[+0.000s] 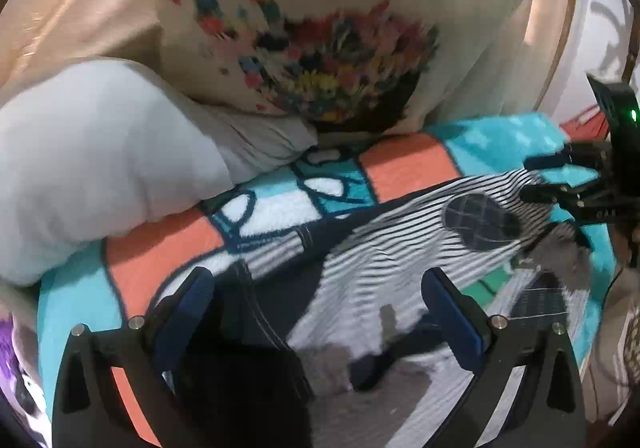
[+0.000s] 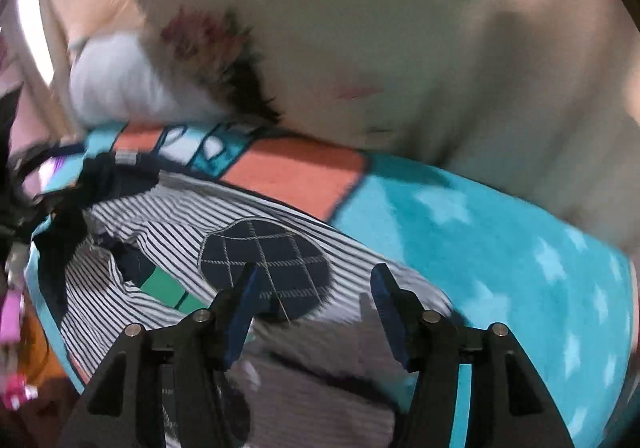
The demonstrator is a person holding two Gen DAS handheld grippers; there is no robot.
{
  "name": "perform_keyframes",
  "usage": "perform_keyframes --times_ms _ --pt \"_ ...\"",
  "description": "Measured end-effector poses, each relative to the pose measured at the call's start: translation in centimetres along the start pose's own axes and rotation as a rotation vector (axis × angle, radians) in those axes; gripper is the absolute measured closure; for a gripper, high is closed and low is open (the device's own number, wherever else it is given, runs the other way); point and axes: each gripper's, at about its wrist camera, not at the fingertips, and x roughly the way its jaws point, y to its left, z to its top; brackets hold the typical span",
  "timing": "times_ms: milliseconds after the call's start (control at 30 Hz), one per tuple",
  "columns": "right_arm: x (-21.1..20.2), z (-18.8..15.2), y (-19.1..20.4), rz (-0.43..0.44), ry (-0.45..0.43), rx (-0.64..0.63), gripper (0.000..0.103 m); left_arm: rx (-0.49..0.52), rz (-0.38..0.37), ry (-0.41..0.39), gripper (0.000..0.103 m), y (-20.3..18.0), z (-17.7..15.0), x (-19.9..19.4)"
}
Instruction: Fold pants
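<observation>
The pants (image 1: pixel 384 248) are white with thin navy stripes, a navy waistband and round navy knee patches (image 1: pixel 480 219). They lie spread across a colourful blanket. My left gripper (image 1: pixel 316 292) is open, just above the waist end, holding nothing. My right gripper (image 1: pixel 540 175) shows at the right edge of the left wrist view, open over the leg end. In the right wrist view the pants (image 2: pixel 168 232) run left, and my right gripper (image 2: pixel 314 284) is open over the grey cuff end (image 2: pixel 320 340), beside a knee patch (image 2: pixel 264 252).
The blanket (image 1: pixel 408 163) is turquoise, orange and white and covers a bed; it also shows in the right wrist view (image 2: pixel 480 232). A white pillow (image 1: pixel 92 151) and a cream cushion with a colourful print (image 1: pixel 320 47) lie behind the pants.
</observation>
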Motion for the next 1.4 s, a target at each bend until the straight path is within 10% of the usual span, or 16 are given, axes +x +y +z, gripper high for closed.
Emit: perform_keyframes --times_ms 267,333,367,400,433,500,1033,1400 --pt "7.7 2.4 -1.8 0.029 0.164 -0.053 0.043 -0.012 -0.15 0.149 0.002 2.5 1.2 5.2" --pt "7.9 2.6 -2.0 0.057 0.139 -0.034 0.042 -0.043 -0.157 0.202 0.021 3.0 1.3 6.5" --pt "7.8 2.5 -2.1 0.066 0.136 -0.027 0.046 -0.058 -0.162 0.228 0.051 3.1 1.2 7.0" --pt "7.8 2.4 -2.0 0.077 0.133 -0.025 0.066 -0.065 -0.154 0.251 0.086 3.2 1.1 7.5" --pt "7.7 2.3 -1.8 0.093 0.13 -0.026 0.077 -0.064 -0.126 0.255 0.091 3.1 1.0 7.6" --pt "7.2 2.0 -1.4 0.126 0.13 -0.027 0.098 -0.074 -0.127 0.231 0.095 3.2 0.9 7.1" --pt "-6.6 -4.2 1.6 0.108 -0.135 0.001 0.099 -0.055 -0.081 -0.051 0.097 -1.7 -3.9 -7.6" --pt "-6.9 -14.4 6.0 0.145 -0.106 0.066 0.099 -0.101 -0.027 0.018 0.094 -4.5 -14.6 -7.4"
